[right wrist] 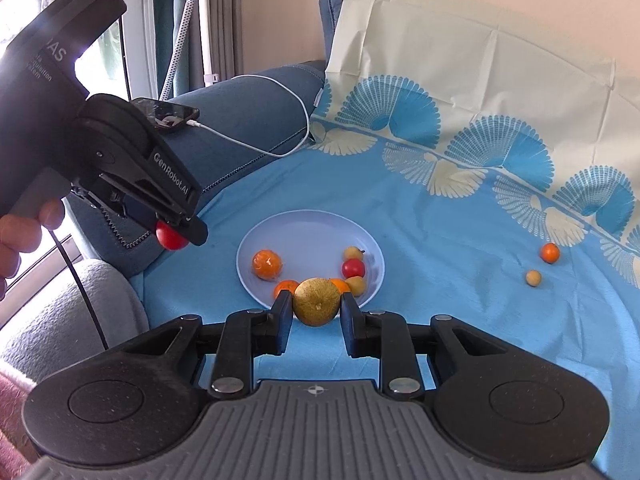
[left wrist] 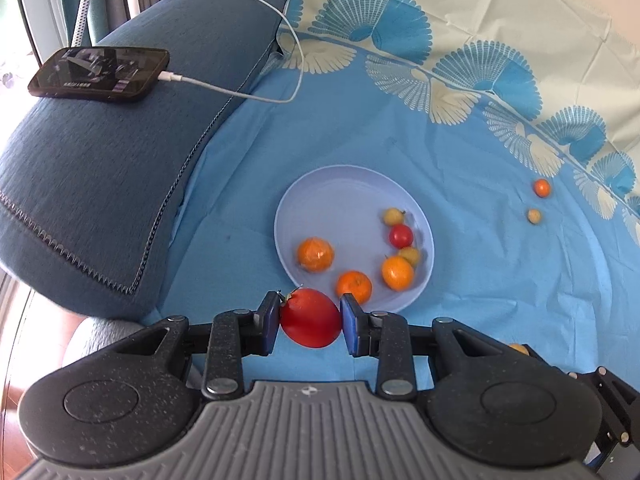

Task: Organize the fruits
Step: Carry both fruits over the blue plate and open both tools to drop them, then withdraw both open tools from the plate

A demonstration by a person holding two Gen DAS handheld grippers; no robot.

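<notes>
1. Blue sofa armrest runs along the left edge, with a phone charging on top via a white cable.
2. Blue-and-cream fan-print cloth covers the seat and backrest.
3. Plain beige wall behind; daylight comes through the curtained window.

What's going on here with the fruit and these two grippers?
A person is sorting fruit onto a pale blue plate on a blue cloth-covered surface. The left gripper is shut on a red tomato, and the right gripper is shut on a yellow-green round fruit, both near the plate's near edge. Six small fruits already sit in the plate. Two more, a small orange one and a small yellow one, lie on the cloth to the right.
</notes>
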